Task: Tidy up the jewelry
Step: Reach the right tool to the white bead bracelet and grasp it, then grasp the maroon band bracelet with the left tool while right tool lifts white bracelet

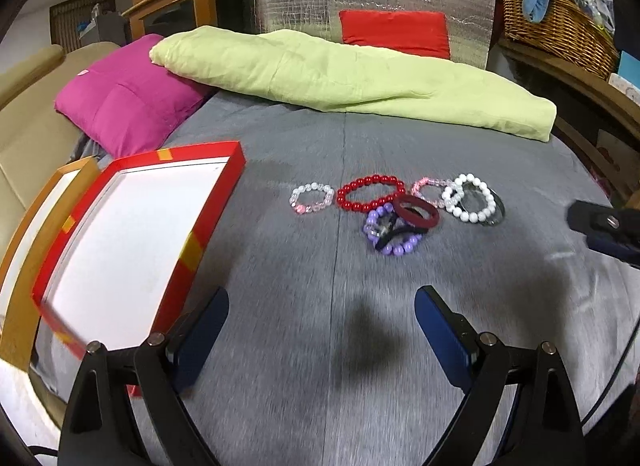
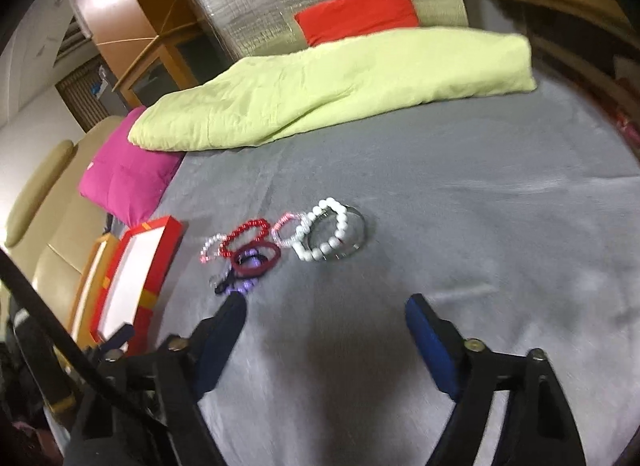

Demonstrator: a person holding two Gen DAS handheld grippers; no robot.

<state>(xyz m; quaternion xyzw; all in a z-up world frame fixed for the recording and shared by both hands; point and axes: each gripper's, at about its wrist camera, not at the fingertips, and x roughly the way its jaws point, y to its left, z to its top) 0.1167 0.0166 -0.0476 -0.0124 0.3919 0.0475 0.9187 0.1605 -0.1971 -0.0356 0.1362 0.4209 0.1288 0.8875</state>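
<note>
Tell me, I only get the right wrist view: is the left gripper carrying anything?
Observer: No. The left gripper is open with nothing between its fingers, above the grey bedspread.
Operator: What is the blurred purple thing nearest my gripper?
Observer: A purple bead bracelet, with a black hair tie across it and a dark red bangle overlapping its far edge.
Operator: My angle on the red box is steep. Anything in it?
Observer: The red box shows only a bare white bottom, no jewelry.
</note>
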